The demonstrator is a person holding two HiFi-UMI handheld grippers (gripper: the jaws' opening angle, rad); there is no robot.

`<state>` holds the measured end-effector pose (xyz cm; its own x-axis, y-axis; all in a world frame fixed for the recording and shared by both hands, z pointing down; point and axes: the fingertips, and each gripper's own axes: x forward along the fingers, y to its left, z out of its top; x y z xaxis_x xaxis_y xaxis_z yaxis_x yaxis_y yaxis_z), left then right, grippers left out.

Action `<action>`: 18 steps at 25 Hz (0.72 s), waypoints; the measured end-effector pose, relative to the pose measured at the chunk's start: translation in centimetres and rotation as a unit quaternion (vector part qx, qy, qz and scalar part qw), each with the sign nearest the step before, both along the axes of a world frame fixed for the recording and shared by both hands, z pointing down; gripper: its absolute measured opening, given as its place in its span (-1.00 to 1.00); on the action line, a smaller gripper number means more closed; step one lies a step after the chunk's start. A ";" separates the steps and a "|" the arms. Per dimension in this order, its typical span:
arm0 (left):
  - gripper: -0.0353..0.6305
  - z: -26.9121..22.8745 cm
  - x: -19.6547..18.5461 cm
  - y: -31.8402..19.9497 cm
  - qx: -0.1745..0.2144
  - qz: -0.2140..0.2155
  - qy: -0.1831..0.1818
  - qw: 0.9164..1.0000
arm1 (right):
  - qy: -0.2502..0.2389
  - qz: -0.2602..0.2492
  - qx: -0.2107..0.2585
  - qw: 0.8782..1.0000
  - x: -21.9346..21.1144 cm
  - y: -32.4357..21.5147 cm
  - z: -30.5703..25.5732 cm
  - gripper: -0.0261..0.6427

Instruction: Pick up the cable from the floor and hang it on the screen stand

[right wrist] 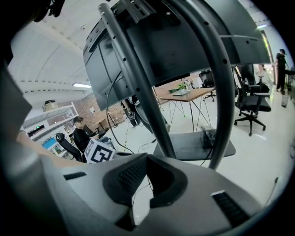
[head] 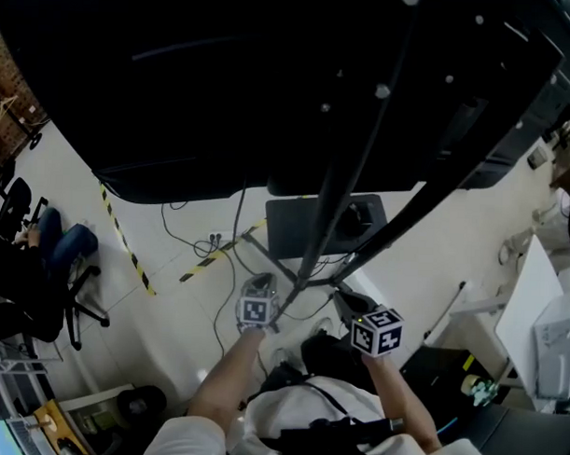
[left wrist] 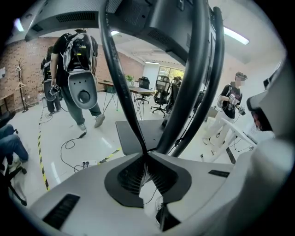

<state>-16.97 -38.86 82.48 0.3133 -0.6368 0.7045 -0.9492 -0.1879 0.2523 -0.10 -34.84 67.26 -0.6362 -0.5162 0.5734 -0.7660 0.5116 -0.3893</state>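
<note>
Cable [left wrist: 120, 87] clamped in the left gripper [left wrist: 145, 156], pinched flat between the ribbed pads and lifted off the floor [head: 170, 307] at this end. Runs from the jaws up and to the left across the dark underside of the screen [head: 225, 80], just beside the slanting poles of the screen stand [left wrist: 196, 78], with no contact between cable and poles visible. Impossible to tell from any view where the far end lies, or whether a length trails on the floor.

Right gripper [right wrist: 146, 157] closed on nothing, pads together, held just to the right of the left one and close to the same poles. Probably idle by choice: a light cable, manageable in one grip. Probably kept near to steady or guide a loop once the hanging starts.

Gripped right at the pad tips, likely to leave the free length hanging clear of the gripper body and easy to drape. Both grippers angled downward toward the stand's base plate [head: 290, 227], under the screen, so close to the uprights, the only likely hanging place in sight. No hook or bracket to be made out.

Judged from this: pick-up done, hanging not yet done, nothing draped over the stand. Calls next for a lift and a pass around a pole, with care against a snag on the floor leads near the base.
</note>
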 end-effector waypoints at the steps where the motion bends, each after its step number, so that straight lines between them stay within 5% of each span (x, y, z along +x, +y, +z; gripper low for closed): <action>1: -0.83 -1.0 0.3 0.6 0.005 0.001 0.004 1.000 | 0.000 0.006 -0.001 1.000 0.0 0.5 0.2 -0.90; 13: -0.83 -19.9 10.5 4.5 0.131 0.130 0.025 0.983 | -0.008 0.048 -0.016 0.999 5.7 5.8 3.8 -0.84; 18: -0.83 -26.4 14.3 4.5 0.173 0.141 0.021 0.975 | -0.017 0.043 0.000 0.999 8.4 5.1 2.8 -0.78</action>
<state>-2.68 -34.35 56.05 0.5342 -0.7178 0.4465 -0.8376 -0.5210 0.1643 8.35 -29.71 70.07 -0.6096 -0.5688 0.5522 -0.7927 0.4447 -0.4171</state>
